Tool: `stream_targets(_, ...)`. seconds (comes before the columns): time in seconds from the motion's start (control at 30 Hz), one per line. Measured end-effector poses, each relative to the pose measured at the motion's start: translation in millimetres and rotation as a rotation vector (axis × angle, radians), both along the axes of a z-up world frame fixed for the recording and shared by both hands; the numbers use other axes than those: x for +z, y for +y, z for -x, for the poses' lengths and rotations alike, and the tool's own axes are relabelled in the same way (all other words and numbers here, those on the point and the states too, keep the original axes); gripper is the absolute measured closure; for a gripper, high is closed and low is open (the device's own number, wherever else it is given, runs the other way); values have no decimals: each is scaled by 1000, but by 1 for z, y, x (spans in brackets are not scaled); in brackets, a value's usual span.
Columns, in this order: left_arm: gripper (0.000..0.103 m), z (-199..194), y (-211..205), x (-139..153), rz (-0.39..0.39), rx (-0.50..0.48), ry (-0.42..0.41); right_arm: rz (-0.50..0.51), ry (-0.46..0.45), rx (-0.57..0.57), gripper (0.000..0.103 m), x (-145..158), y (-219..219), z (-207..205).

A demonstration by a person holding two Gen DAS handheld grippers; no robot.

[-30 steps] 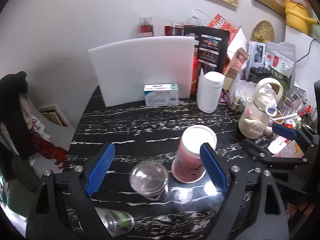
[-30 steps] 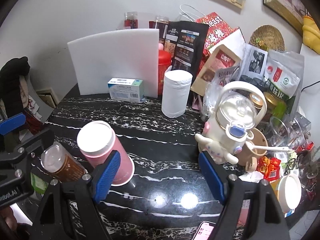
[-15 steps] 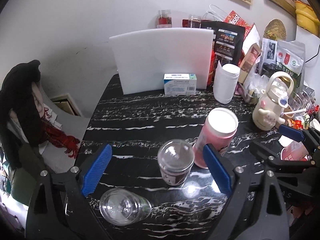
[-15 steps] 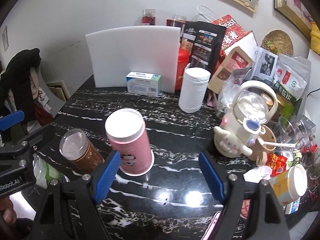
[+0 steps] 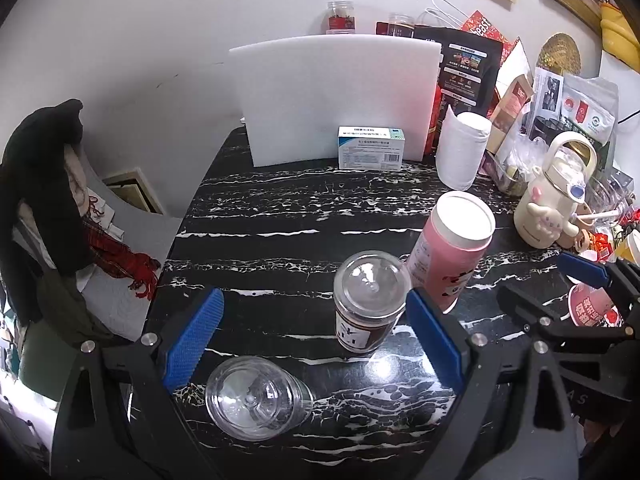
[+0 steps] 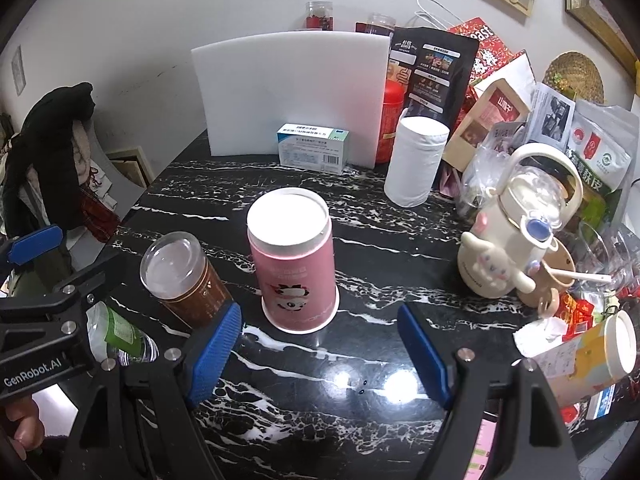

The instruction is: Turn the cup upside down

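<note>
Pink cup w/ panda print stands upside down, white base up, wide rim on black marbled worktop, mid-scene. Brown clear-lidded cup just left of it. Right gripper near side, fingers spread, holding nothing; left gripper fingers also spread.

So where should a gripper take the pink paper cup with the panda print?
Grip the pink paper cup mid-wall, coming level from the near side. It stands rim-down with its white base up and tapers upward; the brown jar crowds its left, so the open right gripper suits.
</note>
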State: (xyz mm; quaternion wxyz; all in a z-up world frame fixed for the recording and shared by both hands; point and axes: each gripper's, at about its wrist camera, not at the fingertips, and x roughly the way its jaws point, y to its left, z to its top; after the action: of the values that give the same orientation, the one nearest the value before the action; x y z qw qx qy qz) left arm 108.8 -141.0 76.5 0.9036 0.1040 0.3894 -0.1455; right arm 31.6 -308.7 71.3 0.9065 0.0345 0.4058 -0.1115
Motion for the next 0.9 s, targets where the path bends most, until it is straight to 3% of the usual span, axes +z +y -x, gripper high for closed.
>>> stream_targets(0.9, 11, -3, 3, -2, 9, 10, 10, 2, 1, -1, 22, -1, 2, -1)
